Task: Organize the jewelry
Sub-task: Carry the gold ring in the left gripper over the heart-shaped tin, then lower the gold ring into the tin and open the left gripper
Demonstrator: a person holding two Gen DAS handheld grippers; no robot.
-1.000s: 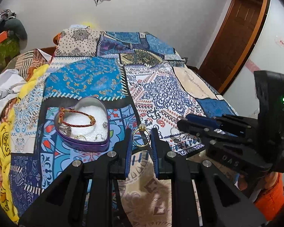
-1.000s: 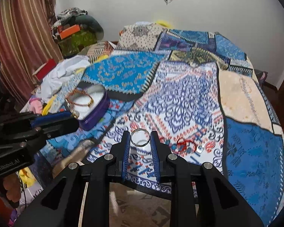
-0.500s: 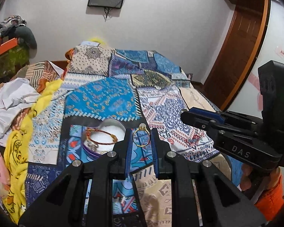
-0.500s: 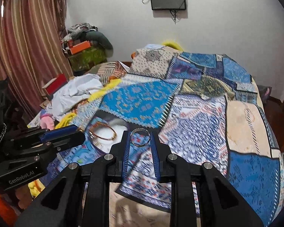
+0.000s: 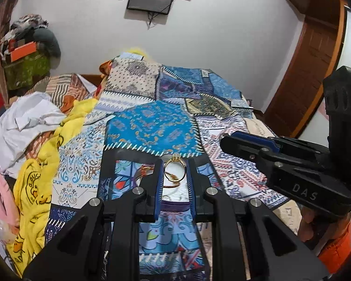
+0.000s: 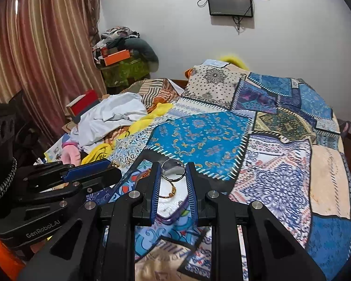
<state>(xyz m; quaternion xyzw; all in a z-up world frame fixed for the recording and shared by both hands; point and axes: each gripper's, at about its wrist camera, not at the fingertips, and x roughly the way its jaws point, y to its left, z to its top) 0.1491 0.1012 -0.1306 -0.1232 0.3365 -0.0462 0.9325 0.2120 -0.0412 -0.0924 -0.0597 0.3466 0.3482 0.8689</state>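
My left gripper (image 5: 174,171) is shut on a gold ring (image 5: 174,169) with a small stone on top, held above the purple heart-shaped jewelry box (image 5: 175,202). The box has a white lining and a red-gold bracelet (image 5: 144,172) inside, mostly hidden by the fingers. My right gripper (image 6: 173,171) is shut on a silver ring (image 6: 173,170), also held over the same box (image 6: 173,217). Each gripper shows in the other's view: the right one (image 5: 229,138) and the left one (image 6: 110,171).
A patchwork blue bedspread (image 6: 203,138) covers the bed. Loose clothes, a white cloth (image 5: 28,117) and a yellow garment (image 5: 32,192), lie on the left. A wooden door (image 5: 316,70) stands at right; a curtain (image 6: 35,58) hangs at left.
Both grippers have lifted and tilted up, still holding their rings, and have come over the heart box, which now sits right under the fingertips.
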